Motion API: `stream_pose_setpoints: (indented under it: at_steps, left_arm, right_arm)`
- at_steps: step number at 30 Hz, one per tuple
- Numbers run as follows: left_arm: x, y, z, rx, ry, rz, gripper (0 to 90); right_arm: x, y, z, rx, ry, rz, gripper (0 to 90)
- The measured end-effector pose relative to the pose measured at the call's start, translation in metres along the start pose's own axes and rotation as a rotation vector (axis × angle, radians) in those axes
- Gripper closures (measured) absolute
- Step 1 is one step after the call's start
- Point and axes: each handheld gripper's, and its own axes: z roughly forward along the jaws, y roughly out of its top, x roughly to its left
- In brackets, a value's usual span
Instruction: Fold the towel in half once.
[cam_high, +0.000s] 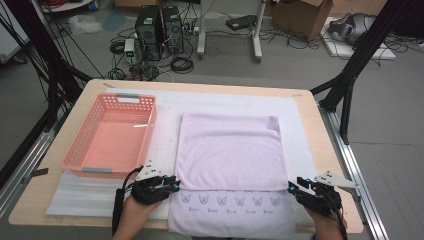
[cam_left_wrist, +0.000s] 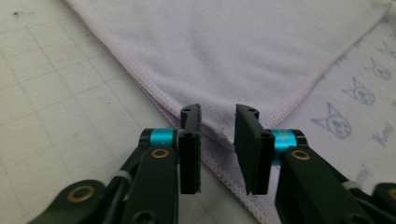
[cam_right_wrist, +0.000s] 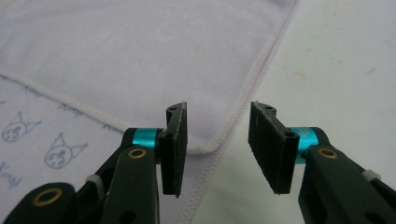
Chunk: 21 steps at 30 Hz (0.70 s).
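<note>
Left tool (cam_left_wrist: 218, 122) and right tool (cam_right_wrist: 218, 119) stand spread at the folded towel (cam_high: 227, 145) corners; one fold looks done, so your next fold remains.

Lilac towel (cam_high: 227, 150) flat mid-bench, top layer folded over, cat-print strip showing along near edge. L gripper (cam_high: 176, 186) at folded layer's near-left corner, R gripper (cam_high: 291, 188) at near-right corner; both low on bench (cam_high: 320, 130). Pink basket (cam_high: 112, 135) left of towel, just beside, on white mat (cam_high: 165, 125).
</note>
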Motion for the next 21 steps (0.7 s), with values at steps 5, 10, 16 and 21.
stream_pose_setpoints:
  at_steps: [5, 10, 16, 21]
  left_arm:
    - [-0.002, 0.0, 0.001, 0.012, 0.0, 0.024, 86.0]
    - [-0.001, 0.0, -0.001, -0.007, -0.006, 0.017, 87.3]
    - [0.0, 0.002, -0.01, -0.089, -0.043, -0.009, 87.2]
    - [0.001, 0.003, -0.013, -0.138, -0.051, -0.018, 87.3]
  right_arm:
    - [0.007, -0.003, 0.018, 0.084, -0.018, -0.025, 64.1]
    - [0.009, -0.003, 0.02, 0.104, -0.013, -0.05, 80.5]
    - [0.009, -0.002, 0.019, 0.103, -0.011, -0.047, 80.2]
    - [0.01, -0.001, 0.016, 0.085, -0.008, -0.08, 83.3]
